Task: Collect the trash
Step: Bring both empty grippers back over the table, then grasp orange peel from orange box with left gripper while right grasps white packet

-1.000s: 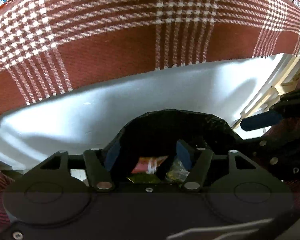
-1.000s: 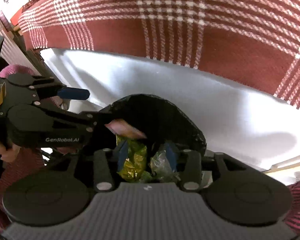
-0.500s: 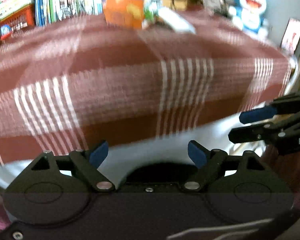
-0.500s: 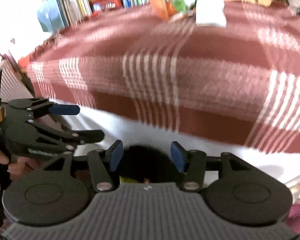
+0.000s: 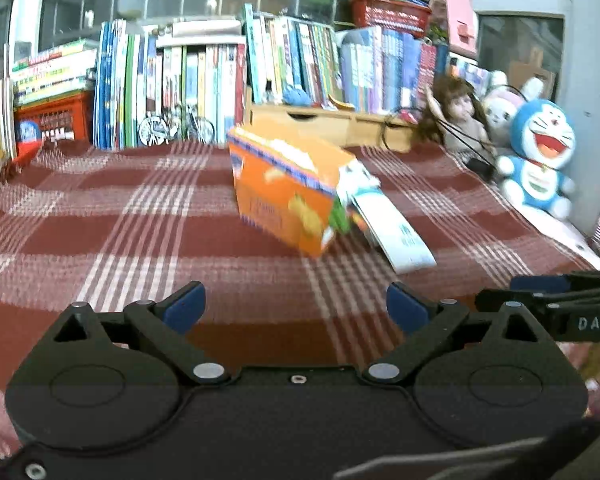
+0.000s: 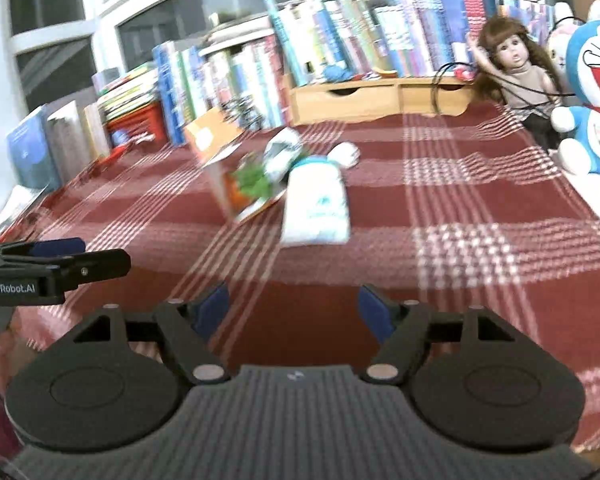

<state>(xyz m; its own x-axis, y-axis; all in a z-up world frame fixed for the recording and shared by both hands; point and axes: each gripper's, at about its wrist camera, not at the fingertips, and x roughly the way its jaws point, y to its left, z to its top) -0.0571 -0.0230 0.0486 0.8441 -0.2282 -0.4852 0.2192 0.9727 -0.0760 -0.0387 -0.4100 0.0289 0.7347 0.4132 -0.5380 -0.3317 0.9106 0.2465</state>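
Observation:
An orange snack box (image 5: 288, 196) lies tilted in the middle of the red plaid tablecloth (image 5: 100, 232), with a white pouch (image 5: 396, 232) and a green wrapper (image 5: 340, 216) beside it. The right wrist view shows the same orange box (image 6: 216, 160), white pouch (image 6: 316, 208) and a crumpled white wrapper (image 6: 282, 152). My left gripper (image 5: 296, 308) hangs over the near edge of the cloth, well short of the box, its jaws opening with nothing between them. My right gripper (image 6: 294, 308) is also short of the trash, jaws opening and empty. Each gripper shows at the other view's edge.
Books (image 5: 180, 88) line the back of the table, with a wooden drawer box (image 5: 332, 120) and a red basket (image 5: 52, 120). A doll (image 6: 516, 64) and a blue cat plush (image 5: 540, 160) sit at the back right.
Both grippers rose from the black trash bag holding wrappers below the table edge and tilted up to face the tabletop. Their jaws widened, and the bag dropped out of view.

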